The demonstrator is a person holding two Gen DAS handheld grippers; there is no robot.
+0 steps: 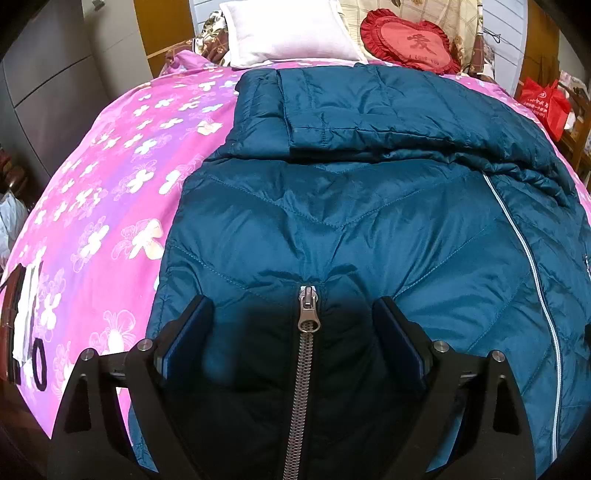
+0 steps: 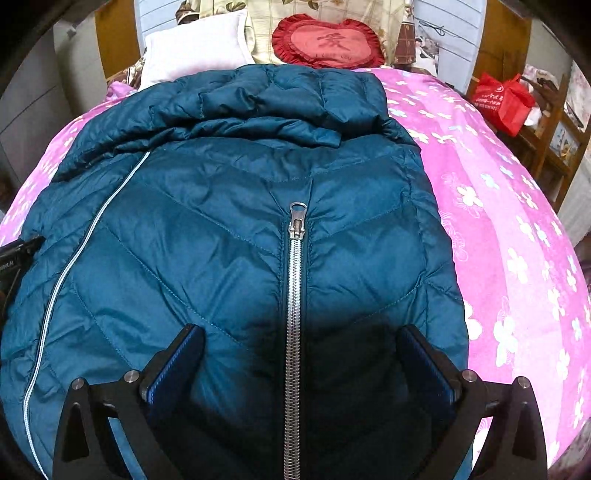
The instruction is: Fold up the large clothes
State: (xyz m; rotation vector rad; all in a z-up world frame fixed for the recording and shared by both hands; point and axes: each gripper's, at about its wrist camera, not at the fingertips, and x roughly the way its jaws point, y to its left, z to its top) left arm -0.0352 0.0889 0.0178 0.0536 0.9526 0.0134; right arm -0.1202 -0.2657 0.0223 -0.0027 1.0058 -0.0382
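Jacket [image 1: 369, 221] on bedspread [image 1: 110, 166], pink margins beside both edges

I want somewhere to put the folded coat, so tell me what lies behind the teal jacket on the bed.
Behind the teal jacket lie a white pillow, a red heart cushion and a checked pillow. The jacket's top edge hides their lower edges.

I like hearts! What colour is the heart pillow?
Red heart pillow, clearest in the right wrist view.

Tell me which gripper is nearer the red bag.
Right. The right gripper is over the jacket half beside the red bag; the left gripper over the far half.
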